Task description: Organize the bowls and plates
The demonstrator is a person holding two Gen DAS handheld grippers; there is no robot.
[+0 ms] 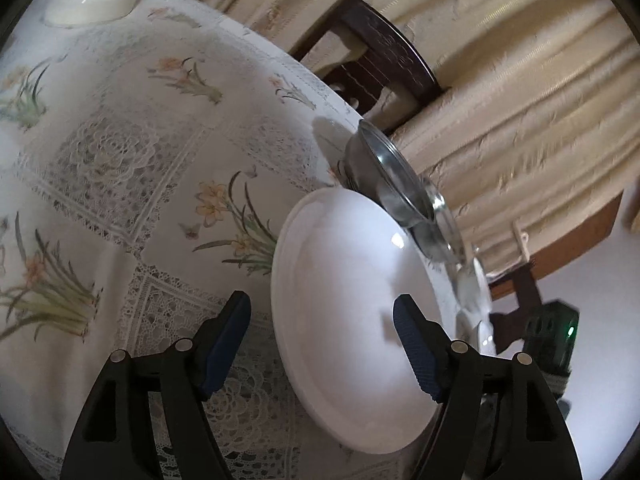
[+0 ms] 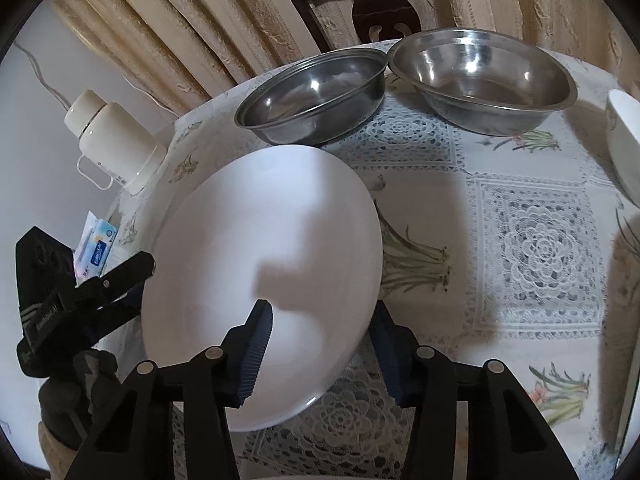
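Right claw: jaws apart, one finger over the white plate, the other under its rim; grip not clear.
Left claw: wide apart, one finger above the same plate, nothing held.
White plate: tilted, raised over the lace-covered table, near edge.
Steel bowls: shallow bowl and deeper bowl side by side, rims nearly touching, beyond the plate.
White bowl: far right edge.
Cream flask: left table edge.

Both tongs: black plastic arms w/ silver rivets, ribbed dark-blue finger pads.
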